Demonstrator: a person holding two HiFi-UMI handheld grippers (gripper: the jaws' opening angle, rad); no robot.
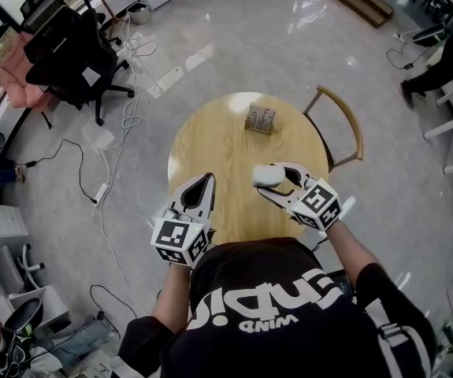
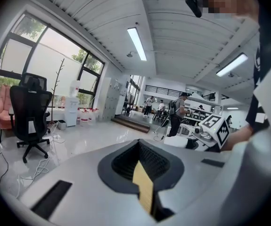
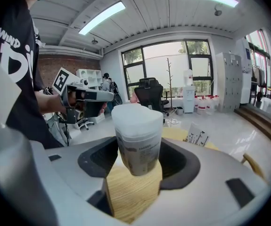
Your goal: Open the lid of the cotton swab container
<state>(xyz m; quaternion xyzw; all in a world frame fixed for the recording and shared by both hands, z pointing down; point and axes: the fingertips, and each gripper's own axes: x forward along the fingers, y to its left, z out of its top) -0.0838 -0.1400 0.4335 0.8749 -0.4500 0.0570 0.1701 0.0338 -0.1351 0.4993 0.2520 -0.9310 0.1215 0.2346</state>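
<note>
Pale glossy floor (image 1: pixel 289 46) all round the round wooden table (image 1: pixel 218 144).

Near side of the table: person in a black shirt with white print (image 1: pixel 281 313), close up against the edge, both forearms reaching in over the tabletop.

Left of the table, well apart: black office chair (image 1: pixel 72 53) on castors. Between it and the table, loose white cables (image 1: pixel 124 120) across the floor.

Right of the table, just beside the rim: wooden chair (image 1: pixel 346 124) with a curved back, tucked in.

Over the table's near-left edge: left gripper (image 1: pixel 207 179), marker cube toward the person, tips pointing across the table. Jaws clenched flat together, nothing between them. Aims out over the table into the room rather than down at the wood.

Over the table's near-right part: right gripper (image 1: pixel 273 181), angled in toward the table's middle. Jaws clamped on the cotton swab container (image 3: pixel 137 135), one pad on each side of the lower body.

Container: round, translucent, with a printed label band and a white lid seated on top, closed. Sits upright between the pads, above the near middle of the table, just right of the left gripper's tips but apart from them. Bare wood visible below the base; contact with the tabletop not clear.

Far side of the table, near the rim: small printed card stand (image 1: pixel 261 120), upright, well apart from both grippers.
</note>
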